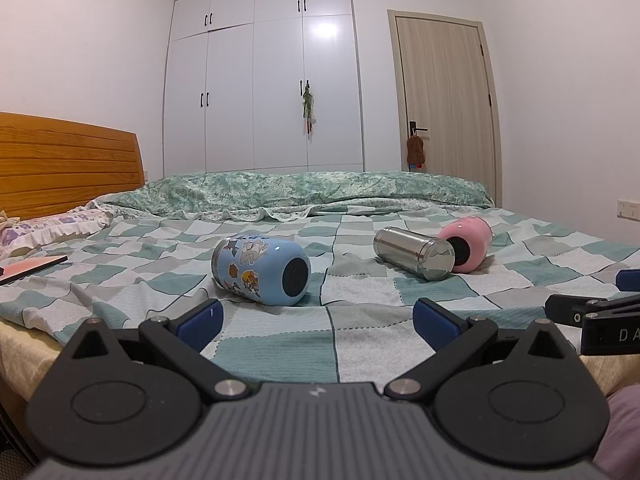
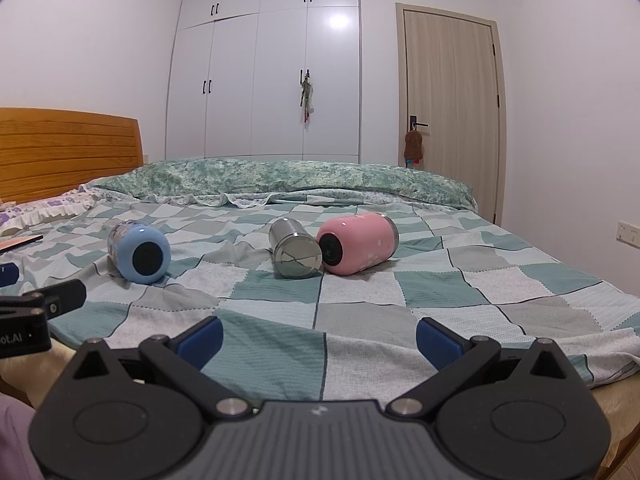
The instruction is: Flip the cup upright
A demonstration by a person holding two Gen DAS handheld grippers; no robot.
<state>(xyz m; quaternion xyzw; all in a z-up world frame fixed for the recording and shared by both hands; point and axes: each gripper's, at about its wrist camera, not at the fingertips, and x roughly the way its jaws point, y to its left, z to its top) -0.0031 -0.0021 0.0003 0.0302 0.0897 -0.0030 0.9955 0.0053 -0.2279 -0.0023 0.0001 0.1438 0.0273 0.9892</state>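
Left view: left gripper [image 1: 316, 320] fingers apart, empty; blue cup [image 1: 262, 271] lies on its side on the bed [image 1: 360, 292] just ahead, likely to roll on soft bedding if nudged. Right view: right gripper [image 2: 320, 336] fingers apart, empty; steel cup [image 2: 295, 253] and pink cup [image 2: 356, 249] lie touching, so grasping one may shove the other.
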